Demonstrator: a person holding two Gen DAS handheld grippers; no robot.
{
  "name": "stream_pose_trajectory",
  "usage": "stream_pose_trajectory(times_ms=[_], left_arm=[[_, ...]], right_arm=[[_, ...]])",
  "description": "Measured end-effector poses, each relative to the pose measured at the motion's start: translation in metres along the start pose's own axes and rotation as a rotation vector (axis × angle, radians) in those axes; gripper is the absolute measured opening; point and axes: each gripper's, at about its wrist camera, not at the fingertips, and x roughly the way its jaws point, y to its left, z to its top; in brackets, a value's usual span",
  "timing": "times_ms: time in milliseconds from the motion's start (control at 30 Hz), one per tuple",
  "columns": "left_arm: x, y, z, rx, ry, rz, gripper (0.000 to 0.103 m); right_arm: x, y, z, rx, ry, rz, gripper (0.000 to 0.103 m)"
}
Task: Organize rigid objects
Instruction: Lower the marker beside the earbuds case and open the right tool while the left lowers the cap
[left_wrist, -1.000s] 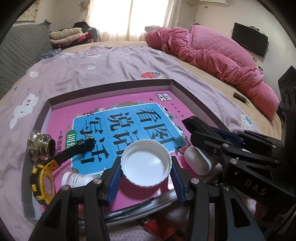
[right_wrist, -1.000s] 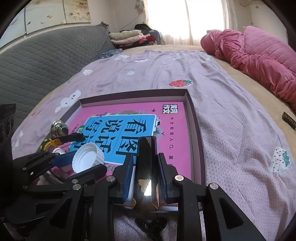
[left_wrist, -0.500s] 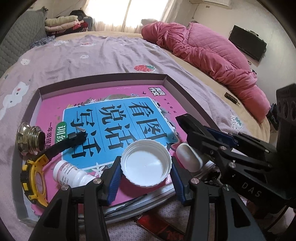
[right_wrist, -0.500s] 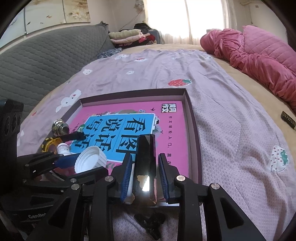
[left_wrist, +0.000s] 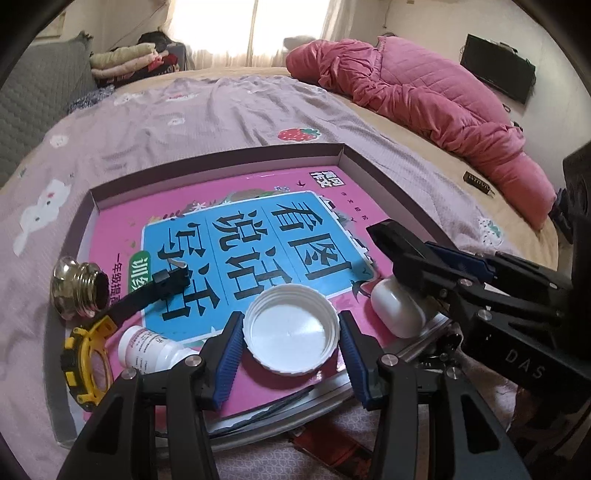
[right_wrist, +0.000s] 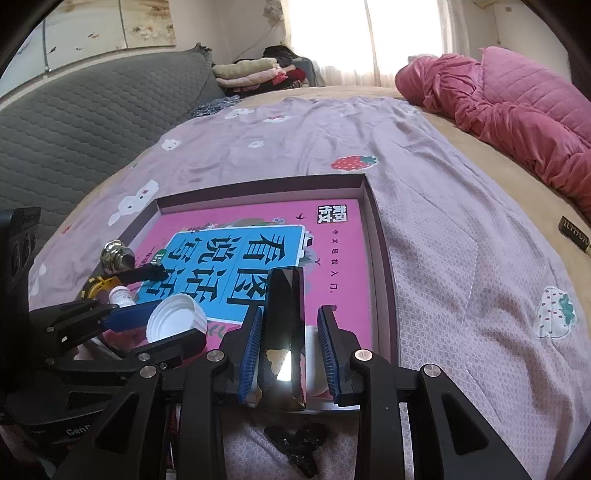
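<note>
Partly hidden: white case (left_wrist: 397, 312) behind right hand-held gripper (left_wrist: 391, 236).
</note>
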Motion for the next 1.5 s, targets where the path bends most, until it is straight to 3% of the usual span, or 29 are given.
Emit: stream_pose_trajectory(times_ms=[867,1033,1500], left_arm=[[-0.009,0.005,-0.005,-0.015,-0.012,0.003,0.052],[-0.008,0.006,-0.004,-0.026,-0.011,0.001,0.057],[-0.011,0.007,-0.004,-0.029,-0.042,0.019,0.059]], right_arm=[[-0.003,0.0,0.0,-0.004,-0.007,-0.004,0.038],[-0.007,-0.001,0.0,0.004,-0.01,-0.005,0.038],[-0.005,0.0,0.001,0.004,-0.008,-0.002,0.04]])
